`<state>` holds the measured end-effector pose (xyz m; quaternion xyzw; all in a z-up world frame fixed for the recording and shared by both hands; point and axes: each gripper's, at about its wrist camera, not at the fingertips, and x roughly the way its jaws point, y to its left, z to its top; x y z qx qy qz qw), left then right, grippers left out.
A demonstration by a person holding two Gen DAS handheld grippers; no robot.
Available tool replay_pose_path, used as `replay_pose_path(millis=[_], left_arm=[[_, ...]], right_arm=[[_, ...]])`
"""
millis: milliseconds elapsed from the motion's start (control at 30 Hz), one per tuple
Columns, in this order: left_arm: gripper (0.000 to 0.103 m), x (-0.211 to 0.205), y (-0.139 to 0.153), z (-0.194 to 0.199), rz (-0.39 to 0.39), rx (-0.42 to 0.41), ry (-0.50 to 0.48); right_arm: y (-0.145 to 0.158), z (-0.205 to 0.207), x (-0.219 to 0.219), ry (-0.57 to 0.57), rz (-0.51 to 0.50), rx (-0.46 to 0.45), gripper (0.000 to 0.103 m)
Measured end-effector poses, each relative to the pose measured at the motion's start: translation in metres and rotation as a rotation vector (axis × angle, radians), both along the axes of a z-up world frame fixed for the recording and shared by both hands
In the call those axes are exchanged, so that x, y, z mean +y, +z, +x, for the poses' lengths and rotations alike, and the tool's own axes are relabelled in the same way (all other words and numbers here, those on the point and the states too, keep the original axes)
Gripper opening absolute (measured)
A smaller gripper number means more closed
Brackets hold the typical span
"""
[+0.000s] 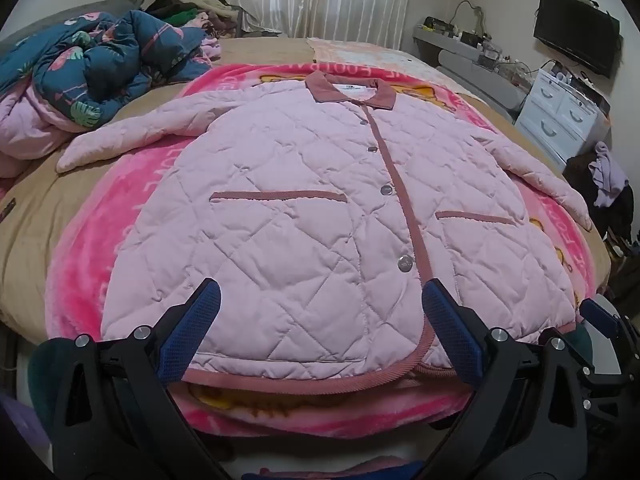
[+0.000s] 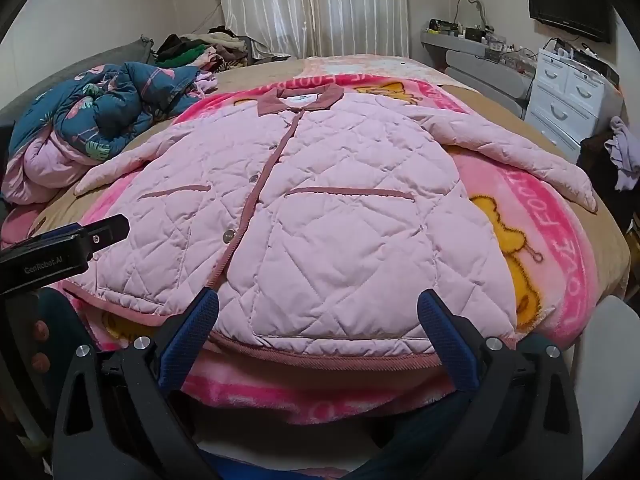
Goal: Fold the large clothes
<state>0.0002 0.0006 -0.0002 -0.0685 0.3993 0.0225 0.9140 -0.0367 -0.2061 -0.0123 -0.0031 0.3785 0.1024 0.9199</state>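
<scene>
Both grippers hover with jaws spread wide and nothing between them: the left gripper (image 1: 320, 300) over the near hem of the pink quilted jacket (image 1: 304, 208), left of its buttoned front; the right gripper (image 2: 318, 312) over the hem's right half. That jacket lies face up, buttoned, sleeves spread out, collar (image 1: 352, 90) farthest away, on a bright pink blanket (image 1: 80, 256) covering the bed (image 1: 24, 240). A rumpled blue flamingo-print quilt (image 1: 96, 68) sits at far left.

One jacket (image 1: 304, 208) with two sleeves, two pockets and four visible snaps. One blanket (image 1: 80, 264) on one bed (image 1: 24, 248). Two grippers: left (image 1: 320, 316), right (image 2: 318, 316). One TV (image 1: 576, 32), one dresser (image 1: 560, 112).
</scene>
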Motion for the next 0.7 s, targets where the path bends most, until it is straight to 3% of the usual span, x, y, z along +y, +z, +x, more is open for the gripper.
replay_pose_path(millis=[700], left_arm=[[0.094,0.0036,0.0063,-0.0007,0.019,-0.007,0.009]], right_arm=[[0.0082,-0.0023,0.0,0.004,-0.012,-0.011,0.099]])
